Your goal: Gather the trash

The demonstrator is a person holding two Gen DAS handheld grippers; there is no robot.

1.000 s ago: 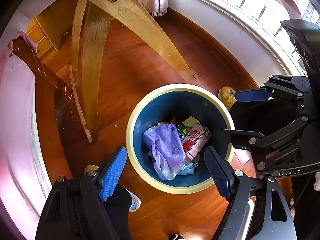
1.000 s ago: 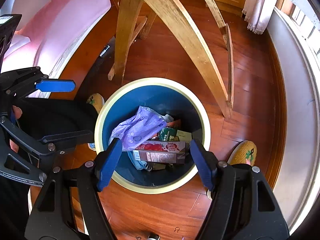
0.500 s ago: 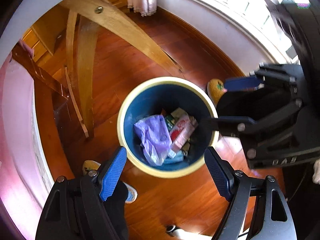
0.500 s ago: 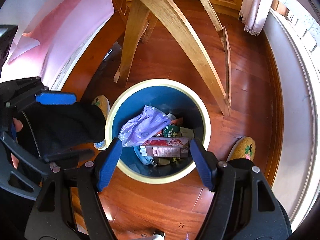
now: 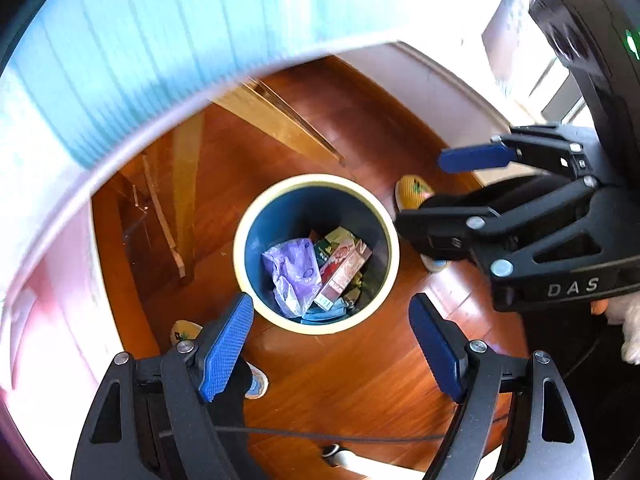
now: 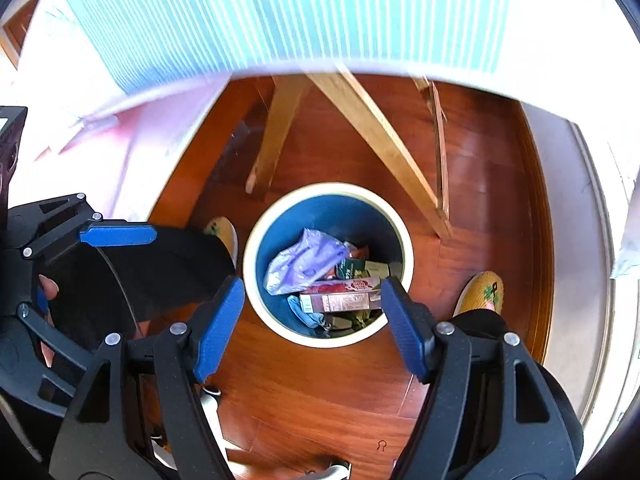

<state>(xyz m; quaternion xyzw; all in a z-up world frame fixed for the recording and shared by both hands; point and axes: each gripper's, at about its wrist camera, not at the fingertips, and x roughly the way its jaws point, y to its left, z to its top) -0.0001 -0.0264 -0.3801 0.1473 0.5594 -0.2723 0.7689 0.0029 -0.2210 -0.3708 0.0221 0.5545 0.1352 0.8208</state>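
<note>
Both claws released and empty: left claw (image 5: 331, 346) and right claw (image 6: 312, 327) hanging above the bin (image 5: 245, 256) with jaws spread wide, nothing between the blue pads, aimed steeply down at the wooden floor (image 5: 360, 380)

Trash lying inside the bin, which stands on the floor just beside the pale wooden legs (image 6: 372, 128) under the worktop (image 6: 280, 12). On top: a crumpled purple plastic bag (image 5: 294, 270), a red and white carton (image 5: 340, 276) lying slantwise against it, a small green box (image 6: 352, 268) behind, something blue and soft (image 6: 308, 314) at the bottom edge

Judged by looks, all of it light. Bag soft and likely slippery; best pinched at a bunched fold, not across a flat sheet. Carton stiff but crushable; best gripped across its narrow sides near the middle, with modest squeeze. Bin itself rigid, round, with a cream rim; best taken by clamping over the rim wall, one claw on each side to stop tipping, if lifting is intended

Feet in yellow slippers (image 6: 482, 292) planted close beside the bin on either side; worth keeping clear of them. Whether more trash remains on the worktop cannot be told from here
</note>
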